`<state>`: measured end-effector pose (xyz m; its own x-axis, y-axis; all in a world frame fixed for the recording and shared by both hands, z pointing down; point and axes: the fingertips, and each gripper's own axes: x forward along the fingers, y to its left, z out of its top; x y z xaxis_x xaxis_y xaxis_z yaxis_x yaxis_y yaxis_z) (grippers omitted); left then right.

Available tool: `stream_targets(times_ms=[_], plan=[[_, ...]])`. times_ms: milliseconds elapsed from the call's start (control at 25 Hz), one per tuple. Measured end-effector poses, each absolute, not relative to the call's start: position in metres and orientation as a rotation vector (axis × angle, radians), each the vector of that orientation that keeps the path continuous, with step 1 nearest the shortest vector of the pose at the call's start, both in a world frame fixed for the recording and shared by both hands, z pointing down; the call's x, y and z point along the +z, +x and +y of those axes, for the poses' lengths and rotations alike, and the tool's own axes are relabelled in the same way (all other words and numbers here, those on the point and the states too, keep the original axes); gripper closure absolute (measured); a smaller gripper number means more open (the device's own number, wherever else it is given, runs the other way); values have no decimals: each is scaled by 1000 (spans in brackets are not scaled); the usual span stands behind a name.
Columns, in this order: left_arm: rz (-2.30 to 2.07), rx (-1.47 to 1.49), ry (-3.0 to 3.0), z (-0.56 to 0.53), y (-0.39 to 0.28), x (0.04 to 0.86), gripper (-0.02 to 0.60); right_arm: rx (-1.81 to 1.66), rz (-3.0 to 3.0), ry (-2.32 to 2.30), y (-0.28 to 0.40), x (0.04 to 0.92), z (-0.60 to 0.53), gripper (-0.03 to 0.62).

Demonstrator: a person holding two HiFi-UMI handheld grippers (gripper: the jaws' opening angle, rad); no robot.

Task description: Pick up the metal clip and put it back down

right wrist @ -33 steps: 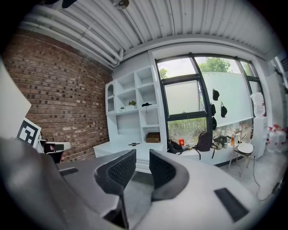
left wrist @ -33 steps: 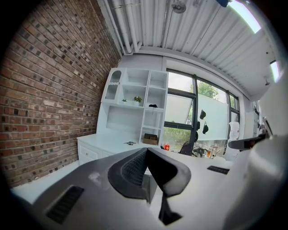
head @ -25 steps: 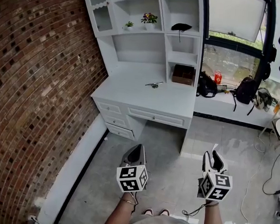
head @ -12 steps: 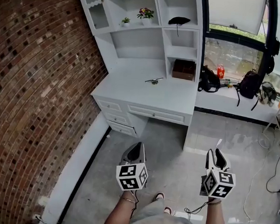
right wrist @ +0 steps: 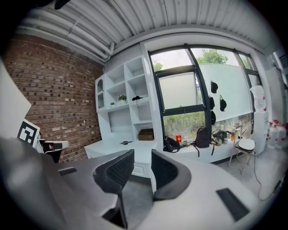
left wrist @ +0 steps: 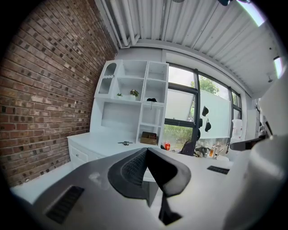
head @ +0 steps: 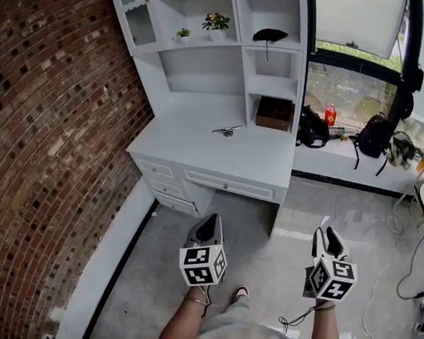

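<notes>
The metal clip (head: 226, 130) lies on the white desk (head: 206, 152), well ahead of both grippers; it shows small in the left gripper view (left wrist: 124, 143) and the right gripper view (right wrist: 126, 142). My left gripper (head: 206, 233) hangs over the grey floor in front of the desk, its jaws pressed together with nothing between them. My right gripper (head: 328, 243) is held level with it on the right, jaws a small gap apart and empty. Both are far from the clip.
A brick wall (head: 46, 153) runs along the left. White shelves above the desk hold small plants (head: 217, 22) and a dark cap (head: 269, 36). A brown box (head: 275, 113) stands at the desk's back right. Bags (head: 374, 137) and a red bottle (head: 330, 115) sit on the window ledge. Cables (head: 407, 273) lie on the floor at right.
The view has shifted a little toward the desk, which now looks slightly larger and further left. Both grippers keep the same pose in front of the person; a foot has stepped forward.
</notes>
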<state>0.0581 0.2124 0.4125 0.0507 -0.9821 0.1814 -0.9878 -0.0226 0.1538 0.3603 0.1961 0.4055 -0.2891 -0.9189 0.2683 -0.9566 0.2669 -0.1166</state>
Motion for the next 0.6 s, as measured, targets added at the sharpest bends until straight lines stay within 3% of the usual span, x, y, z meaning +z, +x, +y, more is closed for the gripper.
stream_targets(times_ms=[600], plan=[[-2025,-160,2091,83,-13,375,571,215,-2329,1851,325,349,74,476]])
